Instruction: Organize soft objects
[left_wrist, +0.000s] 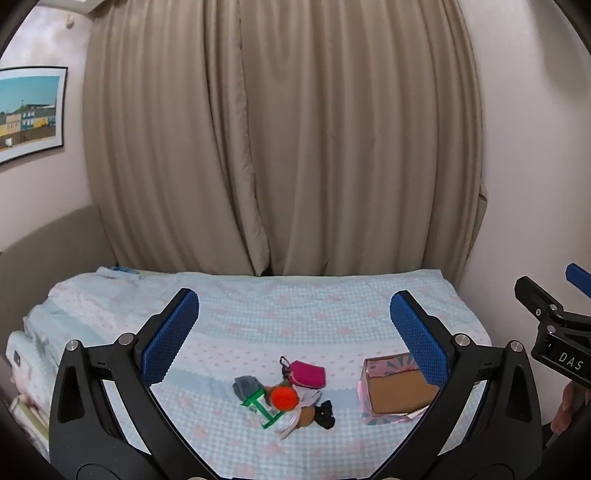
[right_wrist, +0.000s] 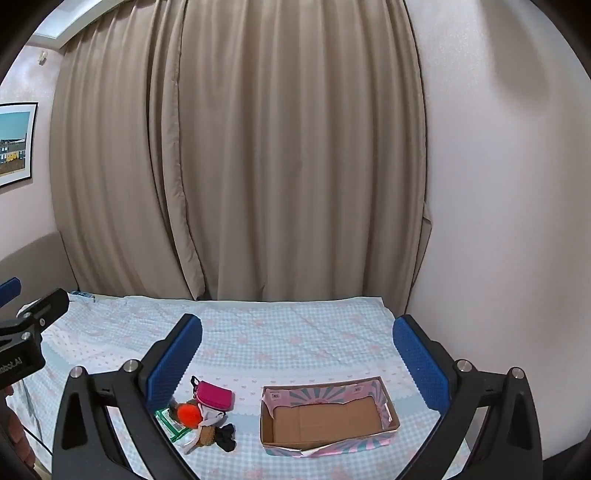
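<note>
Both grippers, left gripper (left_wrist: 294, 334) and right gripper (right_wrist: 297, 356), hang wide open and empty above the bed (right_wrist: 280, 343), small pile (right_wrist: 201, 417) near its front edge partly hidden behind a finger, box (right_wrist: 328, 415) beside it.

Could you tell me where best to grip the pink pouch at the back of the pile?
Probably pinch the pink pouch across its padded body from above: it lies flat on the bedspread, uppermost and clear of the orange pom-pom.

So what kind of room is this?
Most likely a bedroom: a bed with a checked floral quilt, floor-length beige curtains behind it, and a framed picture on the wall.
</note>
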